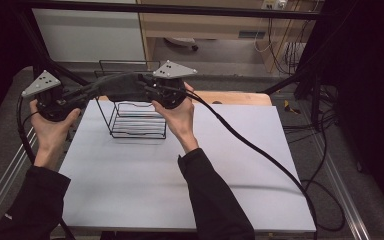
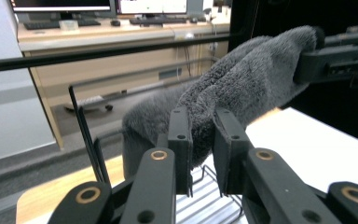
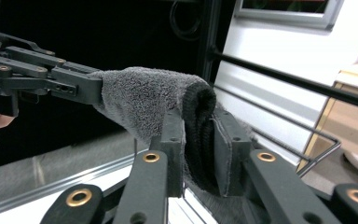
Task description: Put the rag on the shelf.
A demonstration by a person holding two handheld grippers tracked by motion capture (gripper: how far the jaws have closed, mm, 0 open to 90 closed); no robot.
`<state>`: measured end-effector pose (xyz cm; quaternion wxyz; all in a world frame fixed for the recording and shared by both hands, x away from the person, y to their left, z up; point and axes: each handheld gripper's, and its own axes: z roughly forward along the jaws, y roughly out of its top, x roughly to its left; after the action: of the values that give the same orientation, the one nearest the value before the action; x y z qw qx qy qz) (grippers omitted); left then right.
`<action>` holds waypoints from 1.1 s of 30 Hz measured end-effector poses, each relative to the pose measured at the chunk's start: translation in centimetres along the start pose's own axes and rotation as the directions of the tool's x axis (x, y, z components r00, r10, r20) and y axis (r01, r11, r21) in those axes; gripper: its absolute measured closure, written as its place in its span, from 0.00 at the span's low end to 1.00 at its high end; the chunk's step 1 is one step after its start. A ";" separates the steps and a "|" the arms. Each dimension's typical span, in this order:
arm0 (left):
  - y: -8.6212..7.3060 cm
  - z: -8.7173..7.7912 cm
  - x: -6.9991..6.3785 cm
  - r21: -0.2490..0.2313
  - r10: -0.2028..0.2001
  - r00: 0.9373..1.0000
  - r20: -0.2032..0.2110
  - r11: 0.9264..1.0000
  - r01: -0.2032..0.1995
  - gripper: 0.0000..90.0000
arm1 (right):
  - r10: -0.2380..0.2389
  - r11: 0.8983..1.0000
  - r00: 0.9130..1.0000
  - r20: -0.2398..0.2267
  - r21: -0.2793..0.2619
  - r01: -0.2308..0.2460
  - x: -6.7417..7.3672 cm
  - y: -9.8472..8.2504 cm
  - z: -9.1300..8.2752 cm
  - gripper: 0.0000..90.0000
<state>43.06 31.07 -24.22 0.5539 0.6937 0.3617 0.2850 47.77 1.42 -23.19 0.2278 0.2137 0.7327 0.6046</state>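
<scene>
A grey fuzzy cloth (image 1: 121, 85) hangs stretched between my two grippers, above a black wire basket (image 1: 137, 121) that stands on the white table top (image 1: 180, 175). My left gripper (image 1: 96, 90) is shut on the cloth's left end; in the left gripper view the jaws (image 2: 201, 116) pinch a fold of the cloth (image 2: 251, 79). My right gripper (image 1: 141, 86) is shut on the other end. In the right gripper view its jaws (image 3: 198, 116) clamp the doubled-over edge of the cloth (image 3: 144, 95). Each gripper shows in the other's view, the right gripper (image 2: 326, 63) and the left gripper (image 3: 74, 86).
The basket sits near the table's far edge, its wire rim (image 2: 81, 126) close under the cloth. A thick black cable (image 1: 260, 150) trails from the right gripper across the table's right half. A dark metal frame (image 1: 300, 75) stands around the table, and wooden furniture (image 1: 205, 25) stands behind it.
</scene>
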 end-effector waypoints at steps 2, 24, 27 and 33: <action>-0.2 -0.1 -0.1 0.014 -0.001 1.000 0.005 1.000 0.001 0.86 | -0.011 1.000 1.000 -0.003 0.015 0.011 0.0 0.0 -0.2 0.81; -2.2 0.6 -0.5 0.149 0.080 0.996 0.027 0.985 -0.084 0.81 | 0.081 0.979 0.989 -0.120 0.193 -0.057 0.5 -0.2 -1.6 0.93; -2.4 0.7 -0.6 0.160 0.084 0.996 0.028 0.983 -0.087 0.80 | 0.089 0.973 0.991 -0.103 0.221 -0.065 0.3 -0.8 -1.1 0.94; -2.8 0.7 -0.6 0.184 0.059 0.998 0.019 0.981 -0.062 0.70 | 0.105 0.967 0.991 -0.078 0.243 -0.083 -0.2 -2.4 -0.4 0.94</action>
<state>42.71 30.52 -27.06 0.4807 0.7546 0.3615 0.2622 47.60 0.58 -25.52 0.1381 0.2465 0.7987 0.5312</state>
